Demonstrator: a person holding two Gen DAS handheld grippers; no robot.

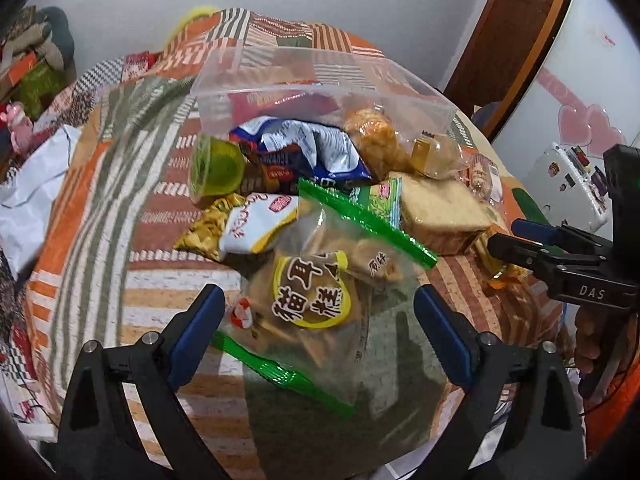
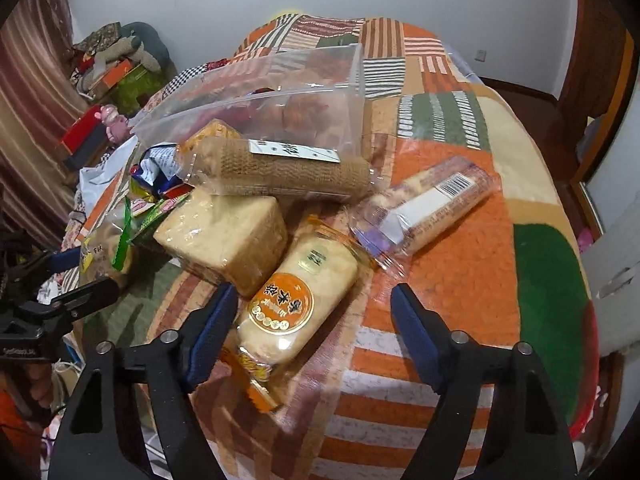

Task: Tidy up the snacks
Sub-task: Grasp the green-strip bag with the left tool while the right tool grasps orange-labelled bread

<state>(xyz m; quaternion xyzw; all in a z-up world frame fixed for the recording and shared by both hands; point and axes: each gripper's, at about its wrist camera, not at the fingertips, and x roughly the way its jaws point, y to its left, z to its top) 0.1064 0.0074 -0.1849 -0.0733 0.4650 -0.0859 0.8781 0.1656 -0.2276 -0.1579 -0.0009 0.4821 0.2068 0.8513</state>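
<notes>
A pile of snacks lies on a patchwork quilt (image 1: 100, 208). In the left wrist view my left gripper (image 1: 320, 312) is open over a clear packet with green edges and a yellow label (image 1: 316, 292). Behind it lie a white and yellow packet (image 1: 248, 228), a green jelly cup (image 1: 216, 168), a blue bag (image 1: 304, 152) and a bread block (image 1: 440, 212). A clear plastic box (image 1: 320, 84) stands behind them. In the right wrist view my right gripper (image 2: 312, 320) is open over a rice cracker pack with an orange label (image 2: 296, 300). The right gripper also shows in the left wrist view (image 1: 516, 240).
In the right wrist view a purple-wrapped cracker roll (image 2: 428, 208) and a brown biscuit roll (image 2: 280, 176) lie by the bread block (image 2: 224, 236). Boxes and a pink toy (image 2: 116, 124) sit at the far left. A wooden door (image 1: 512, 40) is at the right.
</notes>
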